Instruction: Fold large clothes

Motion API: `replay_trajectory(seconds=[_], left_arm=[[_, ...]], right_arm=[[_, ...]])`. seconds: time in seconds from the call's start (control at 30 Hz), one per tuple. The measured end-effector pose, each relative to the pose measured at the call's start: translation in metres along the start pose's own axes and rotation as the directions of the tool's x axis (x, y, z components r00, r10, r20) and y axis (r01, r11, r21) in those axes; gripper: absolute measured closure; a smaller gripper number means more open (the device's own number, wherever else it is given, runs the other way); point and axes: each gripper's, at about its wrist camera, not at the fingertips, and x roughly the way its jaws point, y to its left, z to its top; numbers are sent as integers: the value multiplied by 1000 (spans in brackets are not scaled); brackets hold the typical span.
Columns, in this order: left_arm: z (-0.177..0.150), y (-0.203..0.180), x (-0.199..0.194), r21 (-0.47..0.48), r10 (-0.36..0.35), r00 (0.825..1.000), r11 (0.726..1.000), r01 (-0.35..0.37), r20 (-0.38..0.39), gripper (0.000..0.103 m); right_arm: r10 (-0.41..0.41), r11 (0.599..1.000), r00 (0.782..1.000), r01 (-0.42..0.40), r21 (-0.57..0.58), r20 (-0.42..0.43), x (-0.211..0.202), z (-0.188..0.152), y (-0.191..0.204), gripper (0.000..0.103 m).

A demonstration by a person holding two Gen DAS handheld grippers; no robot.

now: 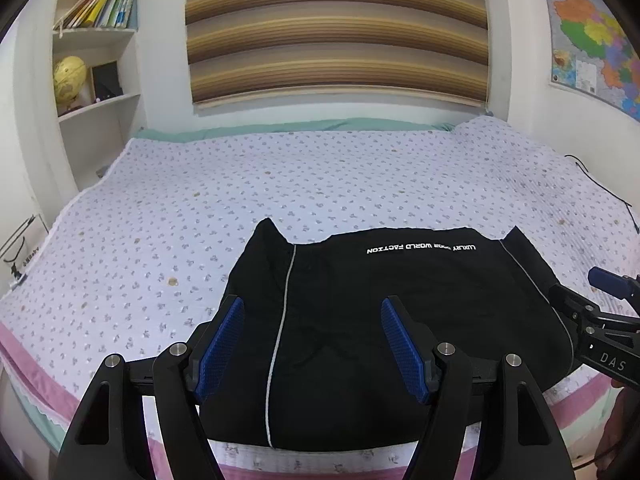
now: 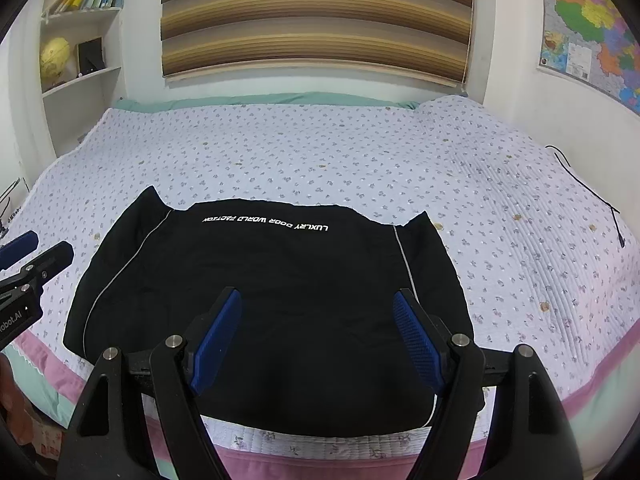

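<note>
Left wrist view shows your left gripper [image 1: 312, 344] and right gripper [image 2: 318, 340] spread empty above the black garment [image 1: 380, 320]; pinching one layer risks unravelling the fold.

The near hem of the black folded garment with grey piping [image 1: 360, 320] is hidden behind the left gripper [image 1: 312, 348] and, in the other view, the right gripper [image 2: 318, 344]. Beyond the garment, the white bookshelf [image 1: 100, 40] is cut off by the frame's top edge, its book spines too small to read. The colourful wall map [image 2: 592, 28] runs off the right edge.
</note>
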Motion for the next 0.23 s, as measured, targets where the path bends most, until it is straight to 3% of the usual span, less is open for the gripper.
replay_trajectory(seconds=[0.23], left_arm=[[-2,3,-2,6,36,999,999,-36,28,31]], right_arm=[[-8,1000,1000,7,-22,-15,4,-2,4,23]])
